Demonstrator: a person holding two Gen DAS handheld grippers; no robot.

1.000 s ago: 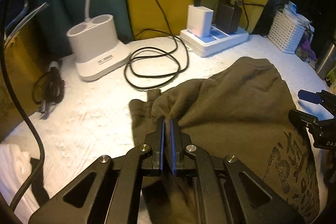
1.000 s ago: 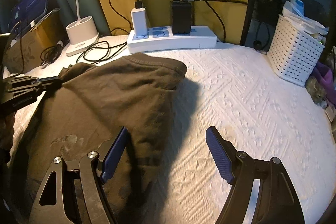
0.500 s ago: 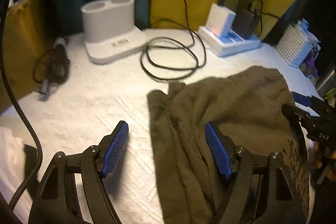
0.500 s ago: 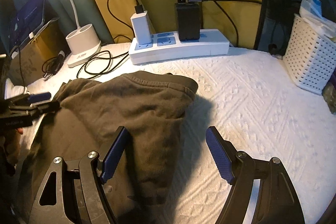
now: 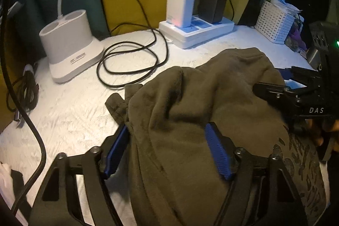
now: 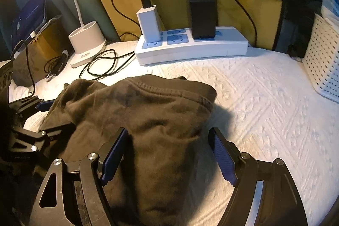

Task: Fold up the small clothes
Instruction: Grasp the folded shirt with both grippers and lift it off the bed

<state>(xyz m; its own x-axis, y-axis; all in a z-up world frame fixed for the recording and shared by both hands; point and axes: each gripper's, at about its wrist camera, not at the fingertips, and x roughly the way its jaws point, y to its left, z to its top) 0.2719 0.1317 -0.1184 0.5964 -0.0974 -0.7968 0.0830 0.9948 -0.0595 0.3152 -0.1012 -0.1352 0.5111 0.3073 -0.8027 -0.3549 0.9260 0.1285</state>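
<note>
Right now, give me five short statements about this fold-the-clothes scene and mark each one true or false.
1. The olive-brown garment lies bunched on the white textured cover. True.
2. The right gripper is clamped shut on the cloth. False: its jaws stand wide apart, with cloth lying between them.
3. A white charger and a black charger are plugged into the power strip. True.
4. The white perforated basket sits on top of the garment. False: it stands apart, at the far right edge.
5. The left gripper has no cloth between its fingers. False: garment fabric lies between the closing jaws.
</note>
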